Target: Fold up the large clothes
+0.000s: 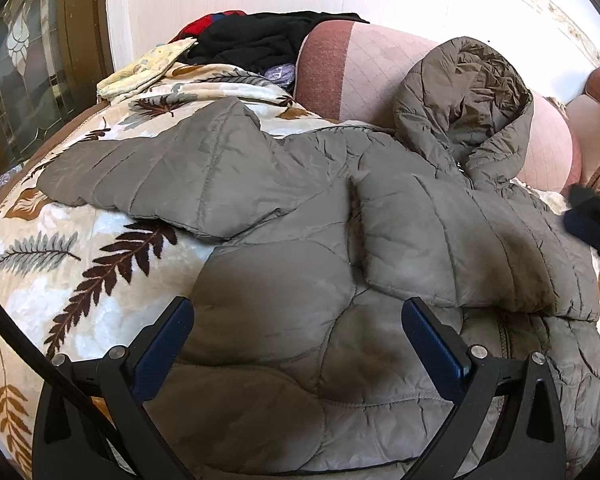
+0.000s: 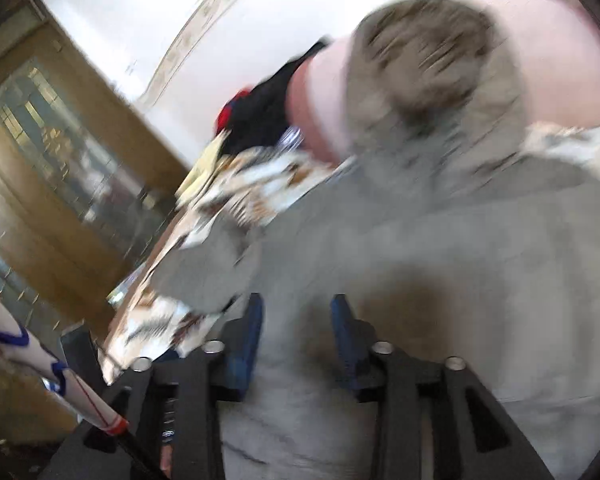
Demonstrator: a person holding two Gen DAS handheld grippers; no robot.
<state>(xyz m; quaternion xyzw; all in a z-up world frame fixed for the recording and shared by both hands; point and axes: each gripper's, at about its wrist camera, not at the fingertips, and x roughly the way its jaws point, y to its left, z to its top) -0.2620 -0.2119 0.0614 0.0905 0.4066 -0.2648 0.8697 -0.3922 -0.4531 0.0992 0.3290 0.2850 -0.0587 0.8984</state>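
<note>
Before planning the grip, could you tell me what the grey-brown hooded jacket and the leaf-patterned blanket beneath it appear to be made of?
Grey-brown hooded jacket: probably thin padded synthetic, nylon-like; stitched quilt lines, faint sheen, crinkled hood lining. Leaf-patterned blanket: looks like plush fleece; soft, slightly glossy pile, though fibre cannot be confirmed.

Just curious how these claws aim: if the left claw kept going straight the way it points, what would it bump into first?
Most likely the grey-brown quilted puffer jacket spread on the leaf-patterned blanket. The left claw stands open just above it, angled down at its padded body; depth is hard to judge.
</note>
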